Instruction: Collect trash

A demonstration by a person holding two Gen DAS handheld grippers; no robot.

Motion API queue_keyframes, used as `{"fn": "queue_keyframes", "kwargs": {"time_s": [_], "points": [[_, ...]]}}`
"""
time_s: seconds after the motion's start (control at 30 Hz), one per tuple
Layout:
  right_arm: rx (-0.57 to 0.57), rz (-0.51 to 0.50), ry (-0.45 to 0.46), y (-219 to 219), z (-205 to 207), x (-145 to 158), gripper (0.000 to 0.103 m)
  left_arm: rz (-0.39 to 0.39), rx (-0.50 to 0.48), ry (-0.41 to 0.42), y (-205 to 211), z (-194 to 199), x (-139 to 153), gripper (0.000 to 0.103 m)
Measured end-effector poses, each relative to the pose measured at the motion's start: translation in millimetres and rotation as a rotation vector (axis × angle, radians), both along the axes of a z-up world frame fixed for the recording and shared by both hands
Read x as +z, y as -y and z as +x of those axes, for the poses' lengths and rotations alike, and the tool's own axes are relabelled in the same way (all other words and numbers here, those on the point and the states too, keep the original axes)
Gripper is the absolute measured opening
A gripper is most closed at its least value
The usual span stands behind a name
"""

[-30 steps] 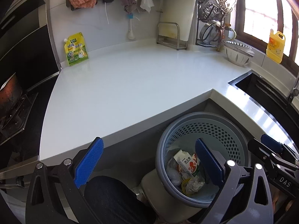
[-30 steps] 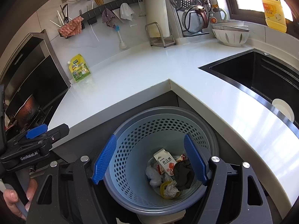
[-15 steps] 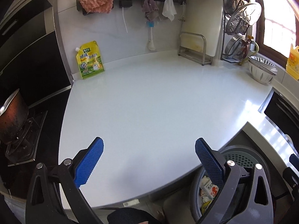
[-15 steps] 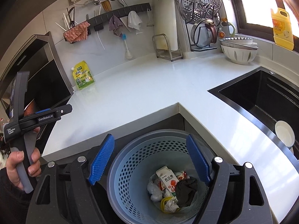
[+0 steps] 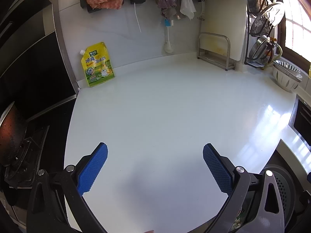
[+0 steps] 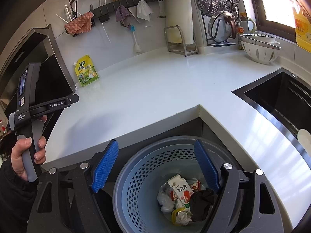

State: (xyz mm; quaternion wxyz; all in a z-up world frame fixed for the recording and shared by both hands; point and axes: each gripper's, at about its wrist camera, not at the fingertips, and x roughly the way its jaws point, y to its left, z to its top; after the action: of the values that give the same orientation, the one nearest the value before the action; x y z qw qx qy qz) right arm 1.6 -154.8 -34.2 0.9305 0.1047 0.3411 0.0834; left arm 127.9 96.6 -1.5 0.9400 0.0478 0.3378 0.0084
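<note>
A blue perforated trash basket [image 6: 143, 176] stands on the floor in the counter's inner corner. In it lie a white and red carton [image 6: 180, 191], crumpled white wrappers [image 6: 165, 201] and a black crumpled piece [image 6: 200, 203]. My right gripper [image 6: 156, 162] hangs open above the basket's rim with nothing between its blue pads. My left gripper [image 5: 155, 163] is open over the bare white countertop [image 5: 165, 106], empty. Its body [image 6: 33, 101] shows at the left of the right wrist view, held by a hand [image 6: 29, 155]. The basket's edge [image 5: 283, 182] peeks in at lower right of the left wrist view.
A yellow seasoning pouch [image 5: 97, 64] leans on the back wall. A cutting-board rack [image 5: 215, 50], a lid rack [image 6: 219, 9] and a colander bowl [image 6: 258, 48] line the back right. A black sink [image 6: 281, 101] lies right; a stove with a pan [image 5: 11, 132] lies left.
The left gripper moved from above the basket to over the countertop, so the basket slid to its lower right. The right gripper drew back a little and stayed open.
</note>
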Motion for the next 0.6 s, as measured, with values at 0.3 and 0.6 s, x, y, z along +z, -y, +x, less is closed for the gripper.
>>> {"fn": "queue_keyframes", "kwargs": {"time_s": [0.3, 0.6], "points": [[0.006, 0.002, 0.002, 0.0, -1.4, 0.4, 0.077, -0.020, -0.011, 0.013, 8.4, -7.1, 3.9, 0.097], [-0.014, 0.016, 0.008, 6.5, -13.3, 2.6, 0.077, -0.069, -0.049, 0.002, 26.9, -38.6, 4.8, 0.097]]}}
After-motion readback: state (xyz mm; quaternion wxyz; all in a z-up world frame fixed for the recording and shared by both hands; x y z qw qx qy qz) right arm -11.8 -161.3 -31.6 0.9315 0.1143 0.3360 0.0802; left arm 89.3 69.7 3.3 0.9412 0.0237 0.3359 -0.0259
